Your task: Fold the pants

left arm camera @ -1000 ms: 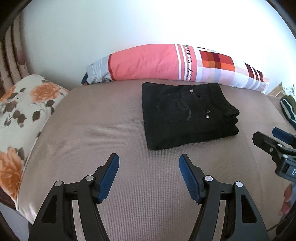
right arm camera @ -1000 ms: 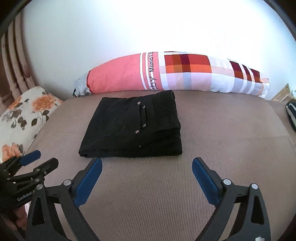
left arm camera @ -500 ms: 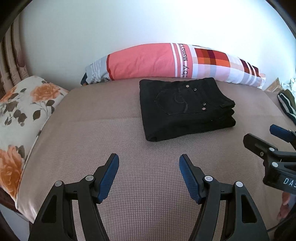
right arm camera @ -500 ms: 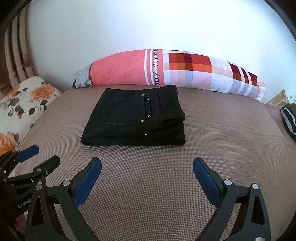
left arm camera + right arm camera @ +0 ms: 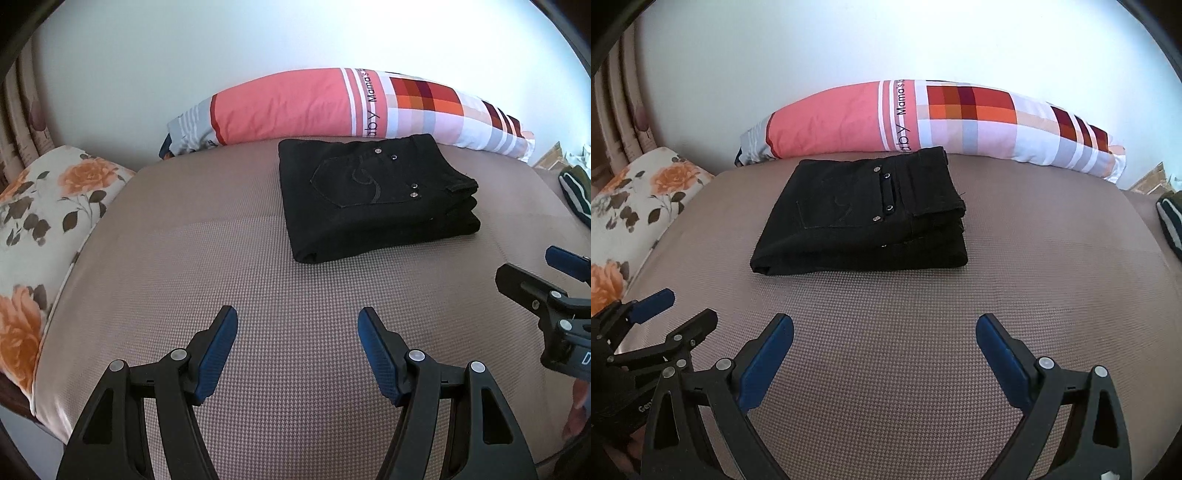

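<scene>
The black pants lie folded into a thick rectangle on the brown bed, close to the long pillow at the back; a back pocket with rivets faces up. In the right wrist view the same pants lie ahead and a little left. My left gripper hovers over bare bed in front of the pants, open, nothing between its blue pads. My right gripper is also open and empty, short of the pants. Each gripper shows at the edge of the other's view.
A long pink and checked pillow lies along the white wall behind the pants. A flowered pillow sits at the left edge of the bed. A dark striped cloth lies at the far right.
Both views have drawn back and tilted a little, so the pants sit slightly higher and farther in the frames. The pants have not moved, and both grippers stay open.
</scene>
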Demonstrator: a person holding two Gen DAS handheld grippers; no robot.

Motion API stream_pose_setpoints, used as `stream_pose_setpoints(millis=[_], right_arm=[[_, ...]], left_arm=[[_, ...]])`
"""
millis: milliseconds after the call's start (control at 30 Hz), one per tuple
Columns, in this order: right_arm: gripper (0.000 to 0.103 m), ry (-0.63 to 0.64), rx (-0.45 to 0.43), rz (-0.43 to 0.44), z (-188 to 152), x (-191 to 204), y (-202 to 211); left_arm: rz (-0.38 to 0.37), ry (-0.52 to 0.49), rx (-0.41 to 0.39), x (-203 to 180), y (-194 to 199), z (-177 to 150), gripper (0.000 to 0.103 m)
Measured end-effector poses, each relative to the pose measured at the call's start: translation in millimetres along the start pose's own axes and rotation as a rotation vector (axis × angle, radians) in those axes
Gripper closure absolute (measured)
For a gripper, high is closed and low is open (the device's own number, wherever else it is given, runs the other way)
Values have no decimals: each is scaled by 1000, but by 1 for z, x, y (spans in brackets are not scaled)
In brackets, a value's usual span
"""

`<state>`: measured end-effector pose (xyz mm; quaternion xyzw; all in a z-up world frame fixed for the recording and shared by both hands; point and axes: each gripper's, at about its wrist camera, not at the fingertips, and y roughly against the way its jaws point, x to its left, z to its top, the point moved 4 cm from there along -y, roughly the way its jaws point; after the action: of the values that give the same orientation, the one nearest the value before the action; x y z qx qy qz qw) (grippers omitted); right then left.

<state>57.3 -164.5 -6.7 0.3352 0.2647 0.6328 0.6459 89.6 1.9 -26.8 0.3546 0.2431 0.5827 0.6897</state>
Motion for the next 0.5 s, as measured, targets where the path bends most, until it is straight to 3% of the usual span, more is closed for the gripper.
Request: stream_pose_setpoints(millis=[500], right_arm=[[5, 2, 27, 11, -6, 7, -3]], left_arm=[[21, 5, 3, 5, -3, -1, 35]])
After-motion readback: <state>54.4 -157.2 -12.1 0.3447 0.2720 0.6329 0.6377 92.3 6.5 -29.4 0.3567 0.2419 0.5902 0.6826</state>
